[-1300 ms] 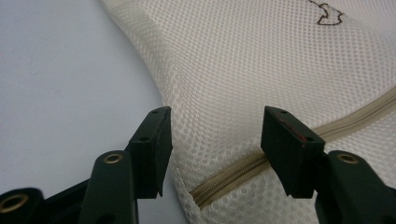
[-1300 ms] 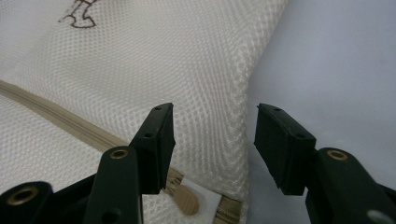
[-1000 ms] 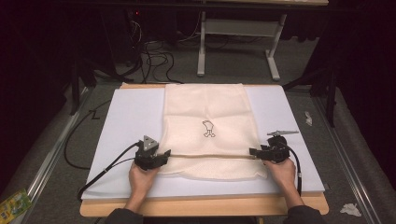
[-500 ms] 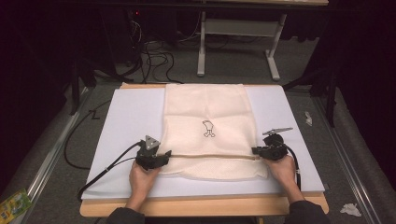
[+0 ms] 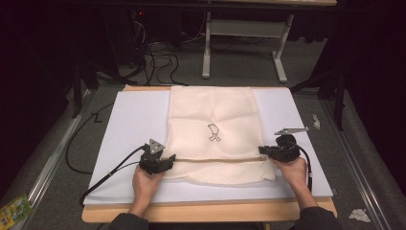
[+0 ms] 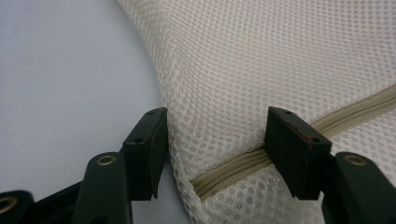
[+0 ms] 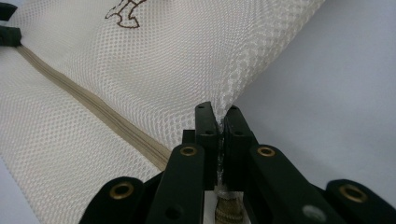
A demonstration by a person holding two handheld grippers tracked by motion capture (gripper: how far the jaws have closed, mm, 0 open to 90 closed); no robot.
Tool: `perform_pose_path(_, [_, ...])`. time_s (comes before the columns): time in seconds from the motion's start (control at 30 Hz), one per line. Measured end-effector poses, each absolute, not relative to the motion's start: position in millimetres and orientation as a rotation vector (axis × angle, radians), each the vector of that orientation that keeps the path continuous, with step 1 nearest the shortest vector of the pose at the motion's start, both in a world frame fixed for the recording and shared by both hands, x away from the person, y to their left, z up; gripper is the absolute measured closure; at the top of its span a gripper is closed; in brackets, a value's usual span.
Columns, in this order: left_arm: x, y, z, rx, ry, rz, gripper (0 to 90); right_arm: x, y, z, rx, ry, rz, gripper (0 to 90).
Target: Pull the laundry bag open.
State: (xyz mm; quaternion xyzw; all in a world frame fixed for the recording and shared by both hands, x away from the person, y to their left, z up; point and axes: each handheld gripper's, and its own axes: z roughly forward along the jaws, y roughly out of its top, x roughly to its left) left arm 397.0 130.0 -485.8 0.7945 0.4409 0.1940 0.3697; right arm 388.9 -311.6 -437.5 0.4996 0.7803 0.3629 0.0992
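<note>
High view: the mesh bag (image 5: pixel 218 129) lies mid-counter with its zipper (image 5: pixel 215 160) running left-right between the left tool (image 5: pixel 168 159), wide at its left end, and the right tool (image 5: pixel 262 150), just clamped on the bag's right edge.

A wooden table (image 5: pixel 206 214) carries a white sheet (image 5: pixel 134 120) that covers nearly all of its top, leaving a bare wood strip along the near edge and a thin one at the far edge. A cream mesh bag (image 5: pixel 213 110) lies flat on the sheet, reaching from the sheet's far edge to just short of its near edge. A tan zipper (image 5: pixel 215 160) crosses the bag near its near end, and a small dark outline figure (image 5: pixel 213 132) is printed just beyond the zipper.
</note>
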Motion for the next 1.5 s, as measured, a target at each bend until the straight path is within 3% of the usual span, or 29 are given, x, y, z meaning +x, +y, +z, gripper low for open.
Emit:
perform_pose_path(0.4, [394.7,137.7,-464.9,1.974,1.088,0.451,43.0,385.5,-308.3,-422.9,1.433,2.294,1.11,88.7])
perform_pose_path(1.37, [395.5,56.9,-445.6,1.978,0.871,0.306,45.9,385.9,-304.1,-416.7,1.419,2.292,1.155,88.7])
perform_pose_path(1.5, [393.1,49.2,-444.0,1.969,0.841,0.347,42.5,386.4,-302.5,-413.9,1.404,2.291,1.167,88.7])
